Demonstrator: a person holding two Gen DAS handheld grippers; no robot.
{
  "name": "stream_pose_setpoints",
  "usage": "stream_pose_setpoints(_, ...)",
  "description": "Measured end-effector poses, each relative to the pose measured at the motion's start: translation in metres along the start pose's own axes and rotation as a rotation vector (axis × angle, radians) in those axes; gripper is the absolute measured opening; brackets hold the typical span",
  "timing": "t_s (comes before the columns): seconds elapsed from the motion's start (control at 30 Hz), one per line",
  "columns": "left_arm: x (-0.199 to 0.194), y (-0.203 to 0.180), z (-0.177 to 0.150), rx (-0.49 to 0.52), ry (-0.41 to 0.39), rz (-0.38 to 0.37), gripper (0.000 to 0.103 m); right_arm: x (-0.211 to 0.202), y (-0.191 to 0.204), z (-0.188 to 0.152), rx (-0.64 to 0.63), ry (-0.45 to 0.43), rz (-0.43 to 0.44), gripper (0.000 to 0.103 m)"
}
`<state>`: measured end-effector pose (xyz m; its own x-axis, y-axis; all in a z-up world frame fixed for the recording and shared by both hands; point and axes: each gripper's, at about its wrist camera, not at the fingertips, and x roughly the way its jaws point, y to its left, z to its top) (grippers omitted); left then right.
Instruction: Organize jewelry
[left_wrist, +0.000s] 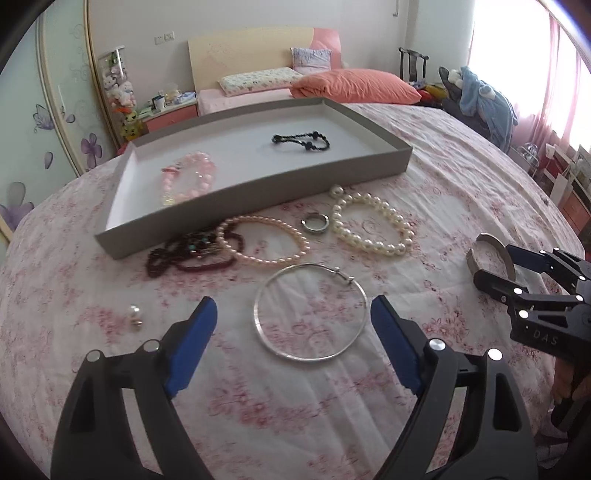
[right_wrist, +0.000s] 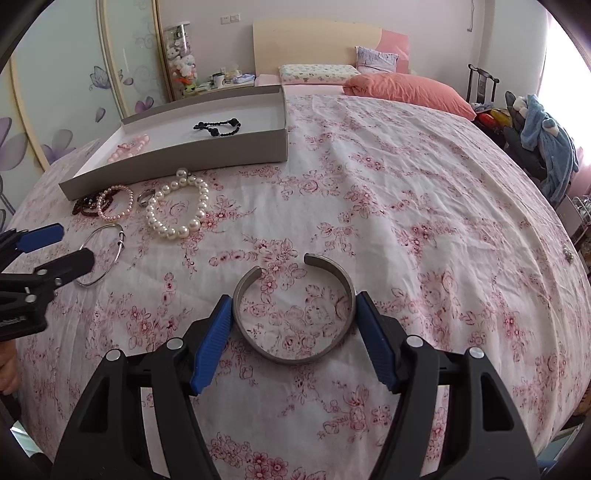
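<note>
A grey tray (left_wrist: 258, 181) on the bed holds a pink bead bracelet (left_wrist: 190, 177) and a black bracelet (left_wrist: 301, 141). In front of it lie a dark red bead string (left_wrist: 184, 254), a pink pearl bracelet (left_wrist: 264, 240), a ring (left_wrist: 314, 223), a white pearl bracelet (left_wrist: 373, 225), a thin silver hoop (left_wrist: 312, 312) and a small earring (left_wrist: 135, 314). My left gripper (left_wrist: 293, 314) is open with the hoop between its fingers. My right gripper (right_wrist: 293, 308) has its pads against both sides of a grey metal cuff (right_wrist: 295, 314) lying on the bed.
The flowered bedspread (right_wrist: 406, 221) stretches right and far. Pillows (right_wrist: 406, 92) and the headboard are at the far end. A chair with clothes (right_wrist: 539, 133) stands right of the bed, a wardrobe (right_wrist: 74, 74) on the left.
</note>
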<state>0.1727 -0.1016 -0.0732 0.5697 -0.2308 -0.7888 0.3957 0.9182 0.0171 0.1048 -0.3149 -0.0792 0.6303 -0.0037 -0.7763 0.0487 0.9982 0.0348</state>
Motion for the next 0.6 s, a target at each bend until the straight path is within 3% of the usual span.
stream_pose_setpoints(0.2, 0.021, -0.015, 0.005, 0.013, 0.060, 0.054, 0.084, 0.001, 0.001, 0.001, -0.004, -0.001, 0.004, 0.067)
stream_pose_setpoints(0.37, 0.024, -0.013, 0.006, -0.022, 0.057, 0.050, 0.083, 0.001, 0.002, 0.000, -0.005, -0.002, 0.005, 0.067)
stream_pose_setpoints(0.6, 0.022, -0.010, 0.003, -0.042, 0.041, 0.032, 0.074, 0.001, 0.002, 0.000, -0.005, -0.003, 0.005, 0.067)
